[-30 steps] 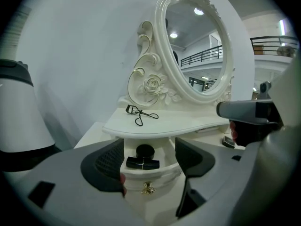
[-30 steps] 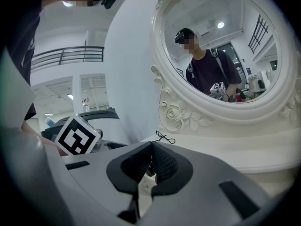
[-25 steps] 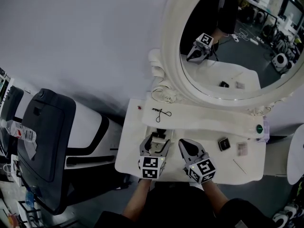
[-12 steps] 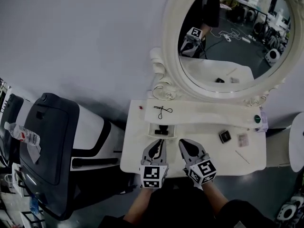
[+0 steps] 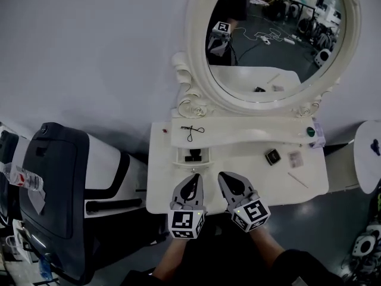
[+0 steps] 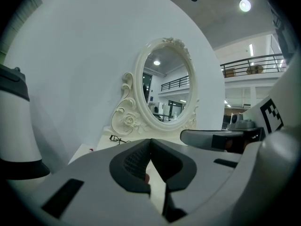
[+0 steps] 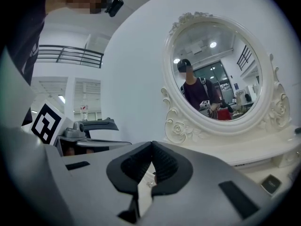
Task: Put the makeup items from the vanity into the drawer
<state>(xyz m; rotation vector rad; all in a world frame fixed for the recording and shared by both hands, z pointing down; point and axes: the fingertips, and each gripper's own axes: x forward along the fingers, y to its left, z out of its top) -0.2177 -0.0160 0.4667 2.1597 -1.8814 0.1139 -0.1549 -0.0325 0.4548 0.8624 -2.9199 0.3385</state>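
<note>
Barely begun, judging by the layout: one dark item inside the small open drawer [image 5: 180,158] of the white vanity [image 5: 250,177]. Left out on top: black eyelash curler [image 5: 191,130], square black compact [image 5: 272,157], pale palette [image 5: 295,158], thin stick [image 5: 297,180]. Left gripper [image 5: 194,179] just closed, jaws together on nothing. Right gripper [image 5: 224,177] likewise pressed together, empty.
</note>
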